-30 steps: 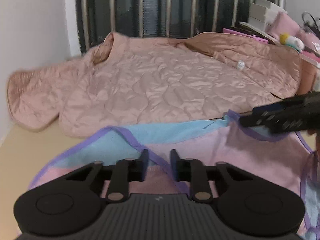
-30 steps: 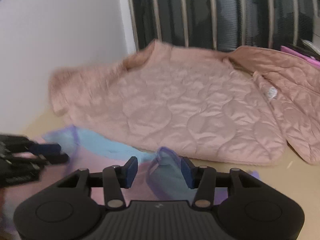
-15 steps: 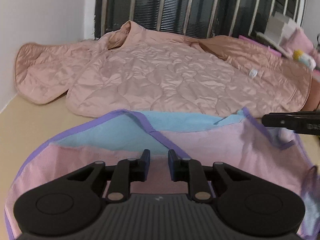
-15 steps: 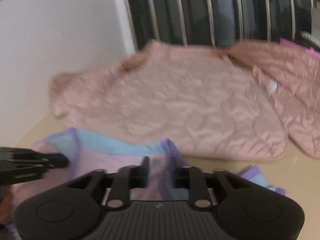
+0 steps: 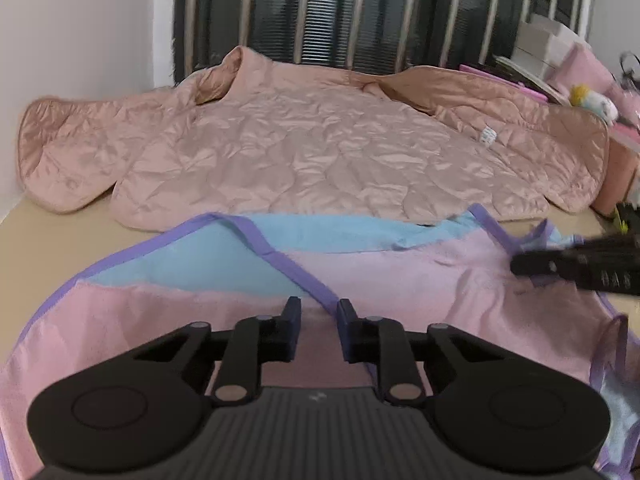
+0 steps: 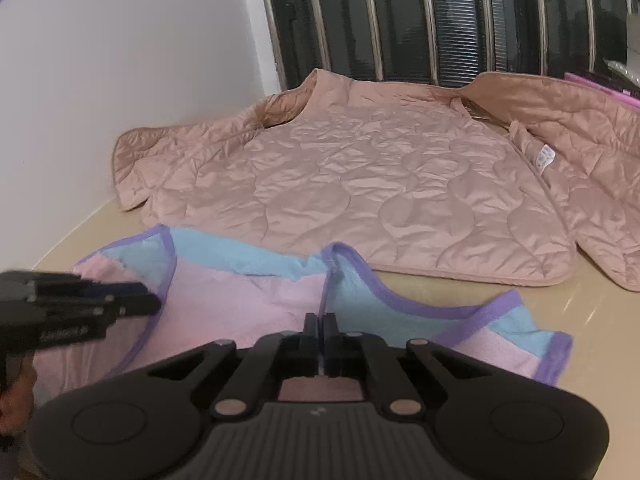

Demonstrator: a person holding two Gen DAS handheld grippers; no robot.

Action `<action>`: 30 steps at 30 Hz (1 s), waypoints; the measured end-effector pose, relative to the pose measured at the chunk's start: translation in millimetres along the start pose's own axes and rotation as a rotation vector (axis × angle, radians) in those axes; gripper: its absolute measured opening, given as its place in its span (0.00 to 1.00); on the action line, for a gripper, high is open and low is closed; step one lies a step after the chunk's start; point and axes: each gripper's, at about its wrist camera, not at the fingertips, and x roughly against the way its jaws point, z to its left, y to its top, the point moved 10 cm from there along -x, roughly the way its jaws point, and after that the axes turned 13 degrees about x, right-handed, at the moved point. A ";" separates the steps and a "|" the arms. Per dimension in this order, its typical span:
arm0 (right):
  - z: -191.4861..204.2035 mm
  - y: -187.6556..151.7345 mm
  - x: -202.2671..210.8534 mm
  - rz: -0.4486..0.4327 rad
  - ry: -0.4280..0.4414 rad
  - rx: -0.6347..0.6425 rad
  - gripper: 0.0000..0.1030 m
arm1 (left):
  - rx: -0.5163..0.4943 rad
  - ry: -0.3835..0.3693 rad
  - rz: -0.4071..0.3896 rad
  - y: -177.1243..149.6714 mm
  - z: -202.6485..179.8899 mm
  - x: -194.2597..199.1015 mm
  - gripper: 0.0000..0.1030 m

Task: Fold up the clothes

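Apparently both right gripper (image 6: 321, 322) and left gripper (image 5: 318, 314) pinch pink garment (image 6: 248, 300).

Two garments: one pink-and-blue fleece vest with purple trim (image 6: 248, 300), and one quilted salmon-pink jacket (image 6: 360, 184) behind it.

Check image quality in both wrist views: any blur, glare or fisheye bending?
Left wrist view: right gripper is motion-blurred at the frame edge, quilted jacket sharp, window bars bowed by the lens. Right wrist view: left gripper smeared, soft glare on the tabletop, dark vignette in the corners.
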 end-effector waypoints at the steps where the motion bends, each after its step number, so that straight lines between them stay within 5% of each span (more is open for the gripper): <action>1: -0.4 -1.1 2.2 0.002 0.001 -0.002 0.04 | 0.016 -0.002 0.001 0.9 2.3 2.1 0.19; 3: -1.3 -3.3 6.4 0.006 0.002 -0.007 0.11 | 0.043 -0.007 0.002 2.1 6.7 7.9 0.22; 6: 1.5 -2.3 34.9 -0.064 0.027 -0.012 0.20 | 0.021 -0.044 -0.033 -3.5 8.0 36.9 0.40; 12: -9.4 8.7 34.8 -0.079 0.008 -0.044 0.27 | -0.012 -0.086 -0.008 -30.6 -5.7 63.4 0.42; 15: -19.2 11.2 5.1 -0.042 0.006 -0.098 0.26 | -0.051 -0.067 -0.017 -44.2 -12.5 73.2 0.43; 18: -11.1 2.6 -9.9 0.028 -0.007 -0.065 0.03 | -0.061 -0.036 -0.029 -53.1 -6.1 83.8 0.43; 21: 6.6 -7.6 10.6 0.012 -0.019 0.007 0.04 | -0.053 0.001 -0.065 -53.8 15.4 100.1 0.50; 23: 11.4 -11.1 32.7 -0.028 -0.044 0.017 0.12 | -0.028 0.000 -0.098 -49.0 38.7 115.4 0.52; 25: 25.9 -15.5 65.8 -0.114 -0.012 0.084 0.32 | -0.027 -0.028 -0.126 -46.1 57.4 131.7 0.52; 27: 41.0 -20.1 99.9 -0.200 0.022 0.152 0.42 | -0.102 -0.072 -0.151 -52.3 60.8 148.3 0.56; 30: 80.1 -50.4 129.2 -0.239 0.078 0.359 0.42 | -0.241 -0.178 -0.177 -74.3 47.8 165.6 0.63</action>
